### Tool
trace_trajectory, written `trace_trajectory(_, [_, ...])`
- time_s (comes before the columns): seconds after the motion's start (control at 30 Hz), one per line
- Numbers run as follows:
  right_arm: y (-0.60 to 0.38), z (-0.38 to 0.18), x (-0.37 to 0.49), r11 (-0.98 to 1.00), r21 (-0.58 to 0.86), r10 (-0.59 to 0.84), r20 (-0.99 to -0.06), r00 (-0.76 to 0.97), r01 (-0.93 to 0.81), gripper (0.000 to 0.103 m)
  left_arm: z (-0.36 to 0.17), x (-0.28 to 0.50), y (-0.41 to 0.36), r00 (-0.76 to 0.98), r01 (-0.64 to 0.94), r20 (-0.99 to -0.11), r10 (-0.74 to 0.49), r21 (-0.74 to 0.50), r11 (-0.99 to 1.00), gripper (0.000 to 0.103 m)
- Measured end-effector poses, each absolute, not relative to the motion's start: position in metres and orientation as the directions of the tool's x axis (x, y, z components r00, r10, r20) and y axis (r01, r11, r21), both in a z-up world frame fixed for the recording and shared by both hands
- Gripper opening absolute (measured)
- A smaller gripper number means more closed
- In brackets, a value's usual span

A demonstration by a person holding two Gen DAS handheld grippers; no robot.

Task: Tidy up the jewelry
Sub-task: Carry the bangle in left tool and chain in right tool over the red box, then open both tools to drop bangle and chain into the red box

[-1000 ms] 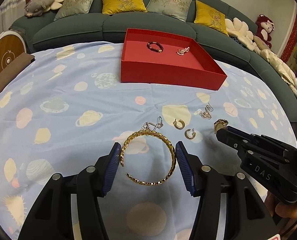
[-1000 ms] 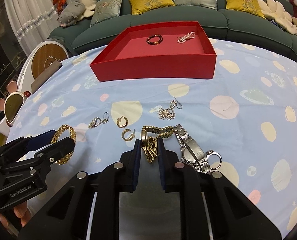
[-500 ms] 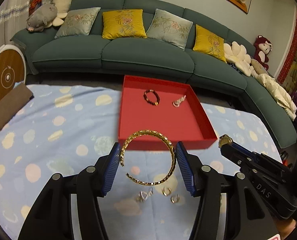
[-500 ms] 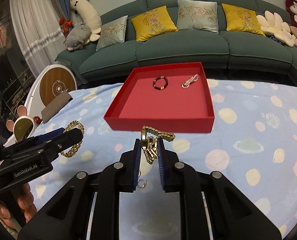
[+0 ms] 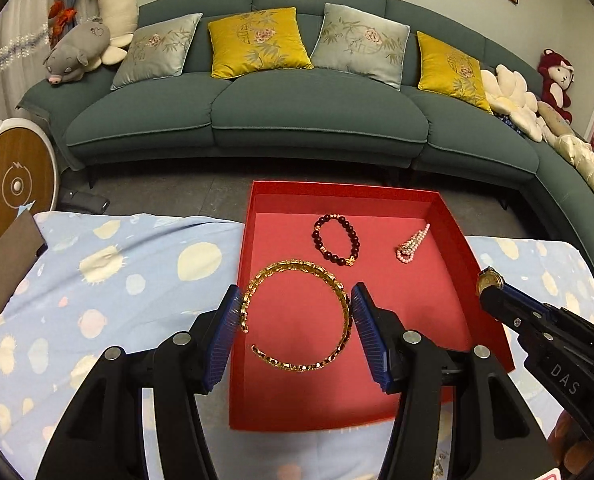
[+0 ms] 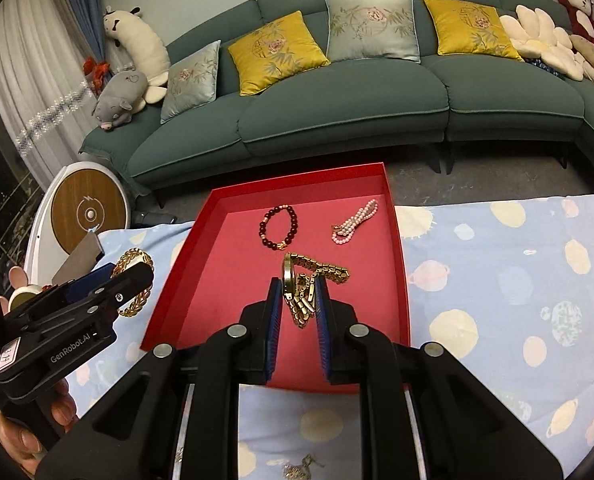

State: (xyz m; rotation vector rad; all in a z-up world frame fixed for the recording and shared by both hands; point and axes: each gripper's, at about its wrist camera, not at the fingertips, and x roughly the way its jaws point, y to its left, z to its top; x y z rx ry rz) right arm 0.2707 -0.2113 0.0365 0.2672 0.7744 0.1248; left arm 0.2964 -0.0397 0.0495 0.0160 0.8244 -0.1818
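Now both loads hang over the red tray point(image 5: 449, 220): left gripper point(image 5: 297, 316) clamps gold bangle point(image 5: 297, 312), right gripper point(image 6: 298, 300) pinches gold watch point(image 6: 303, 288); lower before releasing, clear of beaded bracelet point(image 5: 336, 244)

The tray point(image 5: 449, 236) is bright red outside, a softer coral red on its floor. Over it hang a yellow-gold open bangle point(image 5: 297, 316) and a gold link watch point(image 6: 309, 284), each between black fingers point(image 5: 221, 340) faced with ribbed blue pads. In the tray lie a bracelet point(image 5: 337, 240) of dark maroon beads with a few gold ones, and a pale pink pearl strand point(image 5: 411, 246). The tabletop cloth point(image 6: 517, 280) is light blue, printed with cream and pastel planets and suns. Behind stands a deep teal sofa point(image 5: 317, 108) with mustard-yellow point(image 5: 257, 42) and grey-green point(image 5: 361, 46) cushions, both with flower sprigs.
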Motion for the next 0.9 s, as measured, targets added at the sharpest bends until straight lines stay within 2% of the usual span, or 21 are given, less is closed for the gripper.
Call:
trace_trajectory(0.43, [-0.223,0.001,0.314,0.957,0.289,0.187,-0.71,0.679,0.038,0.016,0.023,0.339,-0.055,0.65,0.14,-0.754,-0.092,0.0,0.99,0.054])
trace_trajectory(0.9, [-0.215,-0.017,0.33,0.967,0.249,0.162,-0.74,0.652,0.043,0.016,0.009,0.351,-0.056,0.634,0.142,-0.767,-0.093,-0.002,0.99,0.054])
